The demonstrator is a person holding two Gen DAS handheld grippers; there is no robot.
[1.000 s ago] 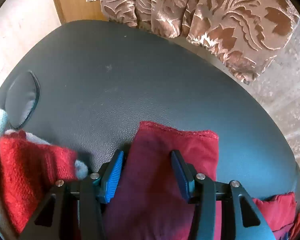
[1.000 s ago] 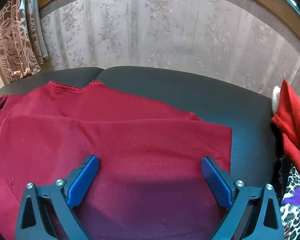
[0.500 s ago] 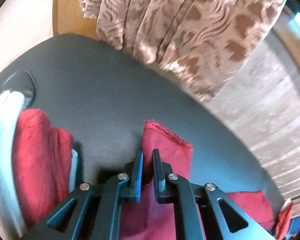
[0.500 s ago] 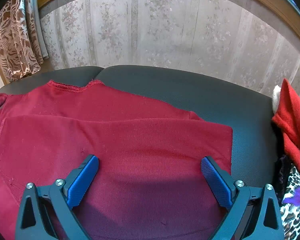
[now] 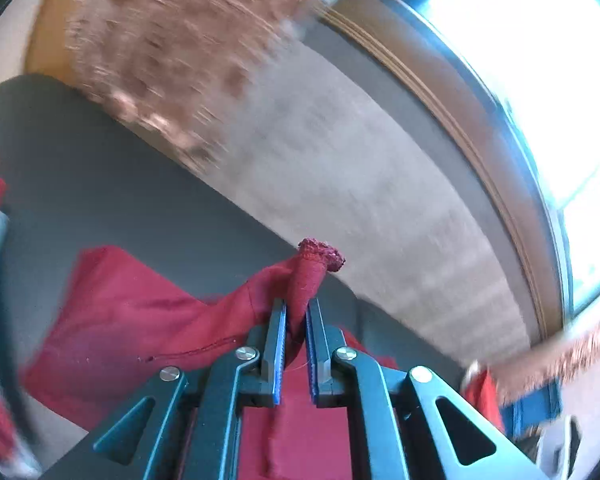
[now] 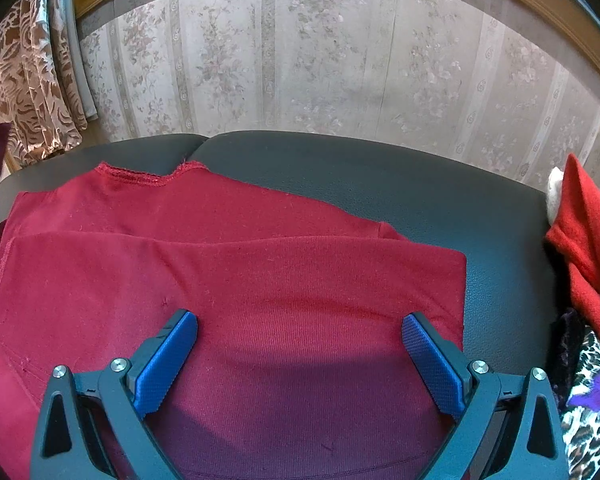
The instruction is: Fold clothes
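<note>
Sweater (image 6: 260, 280), a dark red fine-rib knit, lies spread on the dark padded seat (image 6: 380, 168), with one fold already laid across the body and the neckline toward the wallpapered wall (image 6: 300, 52). Our left gripper (image 5: 296, 320) is clamped narrow on a bunched sleeve cuff (image 5: 320, 254), which stands up above the pads while the sleeve cloth trails down to the seat. Our right gripper (image 6: 300, 340) hangs with jaws wide, gripping nothing, over the folded body.

We judge the knit light, soft and limp: it sags from any single pinch, stretches under pull, and carries no fold by itself. We recommend hold points at hems, cuffs and seam edges, where the cloth is thicker and slips less. A bright red knit (image 6: 588, 240) lies apart at the right.
</note>
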